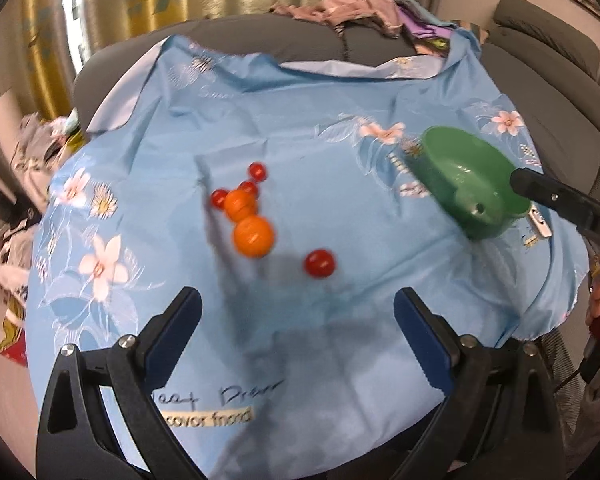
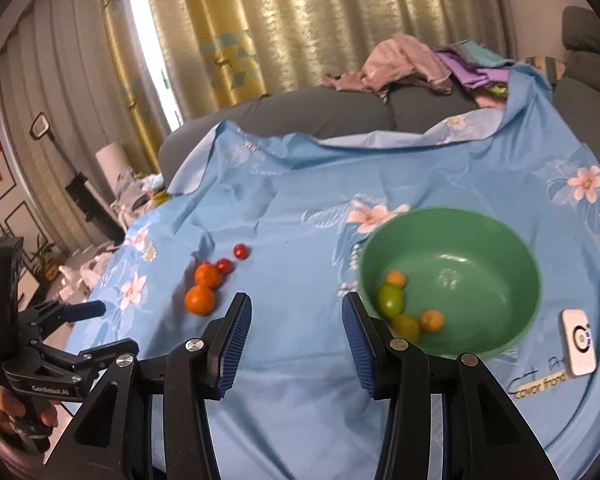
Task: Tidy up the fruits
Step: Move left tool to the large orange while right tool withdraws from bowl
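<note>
Two oranges (image 1: 254, 236) (image 1: 240, 204) lie touching on the blue flowered cloth (image 1: 340, 120), with several cherry tomatoes around them; one tomato (image 1: 319, 263) lies apart, nearest my left gripper (image 1: 297, 294). That gripper hovers wide open over the cloth with nothing between its fingers. The green bowl (image 2: 452, 216) holds two green fruits (image 2: 390, 300) and two small orange ones (image 2: 432, 320). My right gripper (image 2: 296, 298) is open and holds nothing, just left of the bowl's near rim. The oranges (image 2: 199, 299) and tomatoes (image 2: 241, 251) lie to its left.
A small white device (image 2: 579, 336) lies on the cloth right of the bowl. A grey sofa (image 1: 548, 40) with piled clothes (image 2: 400, 64) wraps the back and right. Clutter (image 1: 32, 148) sits on the floor at the left. A hand (image 2: 4, 408) holds the left gripper's handle.
</note>
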Action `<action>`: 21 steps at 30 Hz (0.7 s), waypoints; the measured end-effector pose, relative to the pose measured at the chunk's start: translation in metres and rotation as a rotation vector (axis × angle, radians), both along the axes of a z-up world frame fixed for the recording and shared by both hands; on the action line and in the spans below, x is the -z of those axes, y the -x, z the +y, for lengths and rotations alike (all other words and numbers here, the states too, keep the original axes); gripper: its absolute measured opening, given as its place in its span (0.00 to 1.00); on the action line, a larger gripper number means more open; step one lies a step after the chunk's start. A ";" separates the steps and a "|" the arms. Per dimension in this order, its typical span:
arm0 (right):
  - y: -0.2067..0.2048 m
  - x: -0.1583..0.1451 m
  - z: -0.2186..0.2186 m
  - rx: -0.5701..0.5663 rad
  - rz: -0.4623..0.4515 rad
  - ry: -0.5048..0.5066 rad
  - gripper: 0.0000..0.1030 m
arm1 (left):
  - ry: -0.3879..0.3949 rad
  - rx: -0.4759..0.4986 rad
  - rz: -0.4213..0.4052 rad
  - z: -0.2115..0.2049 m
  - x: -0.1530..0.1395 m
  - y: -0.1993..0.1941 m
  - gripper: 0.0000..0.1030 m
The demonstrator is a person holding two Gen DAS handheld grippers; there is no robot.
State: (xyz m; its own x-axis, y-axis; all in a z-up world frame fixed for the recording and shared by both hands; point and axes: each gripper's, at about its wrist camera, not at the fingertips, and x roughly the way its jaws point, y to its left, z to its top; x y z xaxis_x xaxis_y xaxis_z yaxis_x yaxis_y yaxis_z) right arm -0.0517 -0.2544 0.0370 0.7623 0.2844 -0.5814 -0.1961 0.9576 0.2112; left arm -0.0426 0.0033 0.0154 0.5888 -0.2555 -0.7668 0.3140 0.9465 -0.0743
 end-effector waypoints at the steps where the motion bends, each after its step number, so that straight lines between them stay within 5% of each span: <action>1: -0.001 0.001 0.003 -0.007 0.005 0.002 0.46 | 0.004 -0.007 0.009 0.005 0.003 0.000 0.94; 12: -0.016 0.020 0.040 -0.107 0.084 0.027 0.46 | 0.063 -0.020 0.051 0.021 0.022 -0.011 0.94; 21: -0.032 0.037 0.051 -0.129 0.135 0.028 0.46 | 0.001 0.002 0.033 0.000 0.037 -0.056 0.92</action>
